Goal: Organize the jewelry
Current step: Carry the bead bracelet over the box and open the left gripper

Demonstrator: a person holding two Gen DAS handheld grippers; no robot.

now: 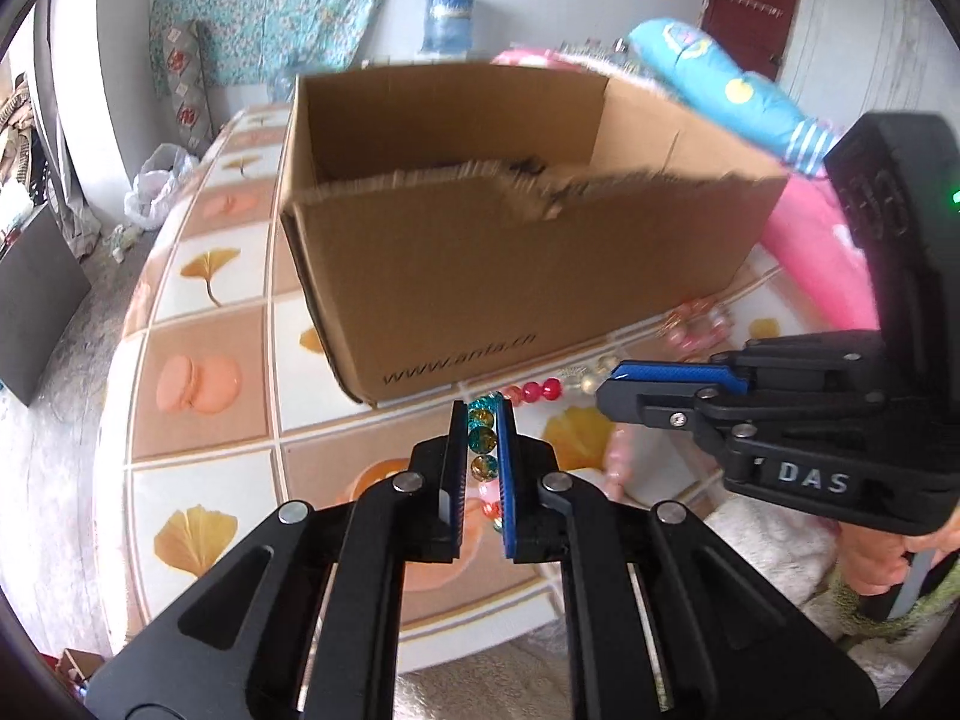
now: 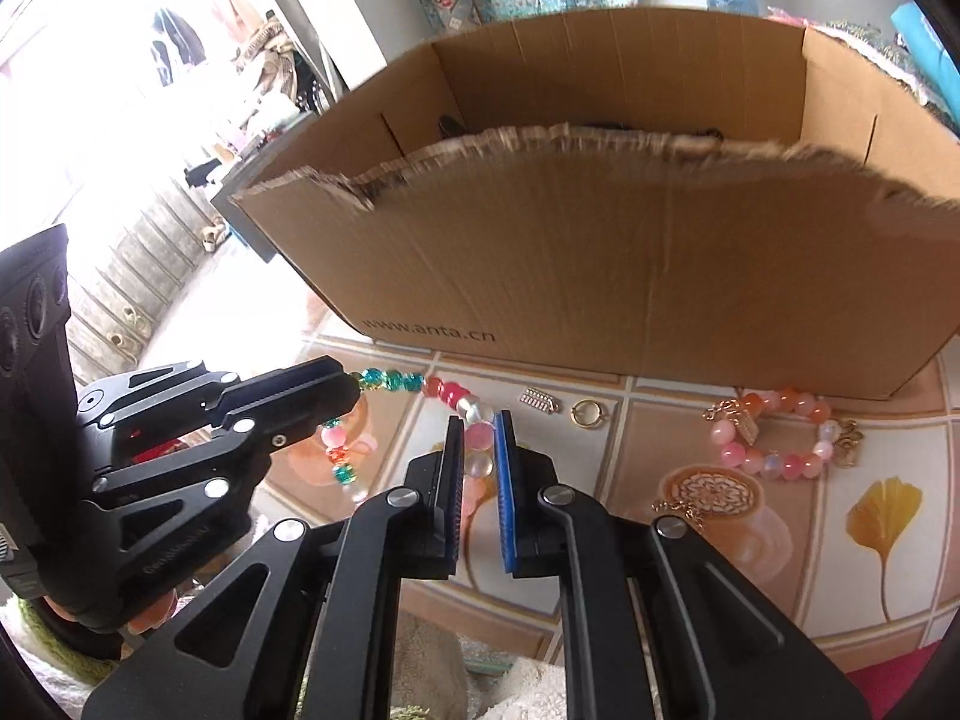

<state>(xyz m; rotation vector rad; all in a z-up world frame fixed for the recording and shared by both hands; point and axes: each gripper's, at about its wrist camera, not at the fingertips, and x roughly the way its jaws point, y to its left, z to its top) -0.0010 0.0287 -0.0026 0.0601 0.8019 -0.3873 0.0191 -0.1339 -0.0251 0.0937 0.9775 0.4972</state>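
A multi-coloured bead bracelet (image 1: pixel 543 389) hangs stretched between my two grippers, just above the patterned tablecloth (image 1: pixel 204 276). My left gripper (image 1: pixel 482 411) is shut on its teal and amber beads. In the right wrist view my right gripper (image 2: pixel 480 423) is shut on the pink and clear beads of the same bracelet (image 2: pixel 447 390). The left gripper (image 2: pixel 354 387) comes in from the left there, and the right gripper (image 1: pixel 606 387) comes in from the right in the left wrist view. An open cardboard box (image 2: pixel 600 270) stands right behind the bracelet.
On the cloth in front of the box (image 1: pixel 510 252) lie a pink bead bracelet with gold charms (image 2: pixel 774 438), a gold ring (image 2: pixel 585 412), a small silver clasp (image 2: pixel 540 402) and a gold chain (image 2: pixel 678 507). Pink and blue cushions (image 1: pixel 810 252) lie to the box's right.
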